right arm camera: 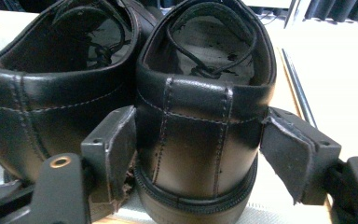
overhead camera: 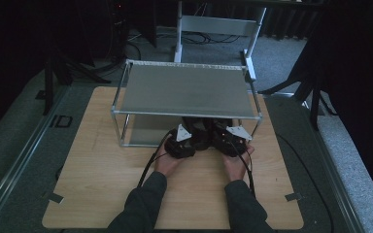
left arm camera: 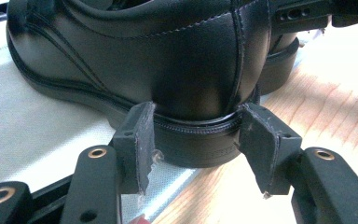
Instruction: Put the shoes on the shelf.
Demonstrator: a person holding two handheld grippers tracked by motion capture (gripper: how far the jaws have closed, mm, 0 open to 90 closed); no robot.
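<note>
Two black leather shoes sit side by side, heels toward the person, on the bottom shelf of a small metal rack (overhead camera: pixel 187 90). Their heels poke out at the front edge of that shelf, just over the wooden table (overhead camera: pixel 102 194). The left shoe (left arm camera: pixel 144 60) is shiny, with neat stitching and a thick black heel. The right shoe (right arm camera: pixel 205 126) has a strip sewn up its back and loose laces lying inside.

The left gripper (left arm camera: pixel 196 140) has its jaws spread on both sides of the left shoe's heel. They look very close to it or just touching, not squeezing. The right gripper (right arm camera: pixel 200 149) does the same at the right shoe, one jaw slipped between the two shoes. I think neither has a real grip yet.

The leather looks slippery, so a shoe could slide out if squeezed too lightly. The jaw between the shoes could push the other shoe. Lifting too high could bump the top shelf.
</note>
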